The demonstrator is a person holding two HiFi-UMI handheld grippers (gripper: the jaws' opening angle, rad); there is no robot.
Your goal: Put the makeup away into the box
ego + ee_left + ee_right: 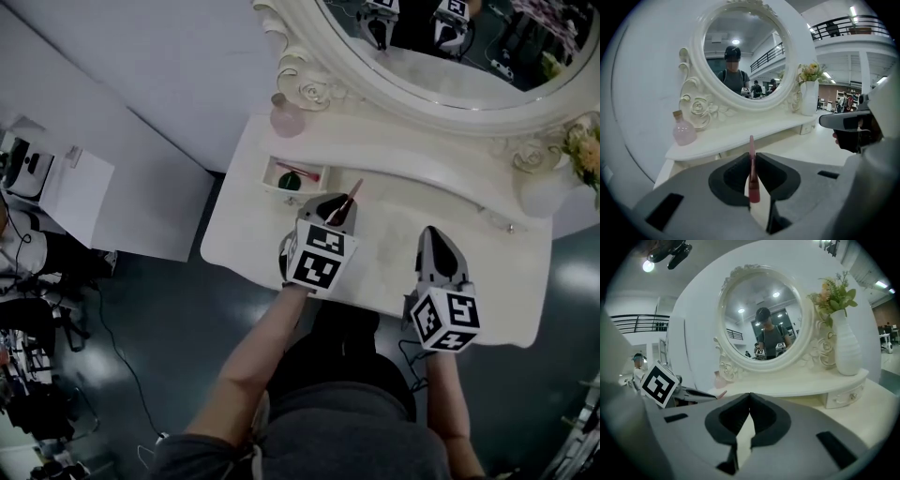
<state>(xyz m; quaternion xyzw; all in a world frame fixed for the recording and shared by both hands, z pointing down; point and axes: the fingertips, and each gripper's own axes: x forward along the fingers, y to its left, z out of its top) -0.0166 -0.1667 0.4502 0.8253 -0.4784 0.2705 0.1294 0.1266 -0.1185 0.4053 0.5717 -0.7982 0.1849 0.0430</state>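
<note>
Left gripper [753, 161] is gripping pink stick [751, 144] over table [380, 274]; right gripper [749, 404] is hovering closed, empty.

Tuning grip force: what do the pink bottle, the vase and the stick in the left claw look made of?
Bottle: likely glass, translucent pink, with a tan cork-like stopper. Vase: white, ribbed, slight sheen, looks ceramic; could be plastic. Stick: opaque pink, smooth, probably plastic; pinched in the left claw.

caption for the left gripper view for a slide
Left hand-held gripper shut on a pink makeup stick, facing the vanity mirror.
</note>
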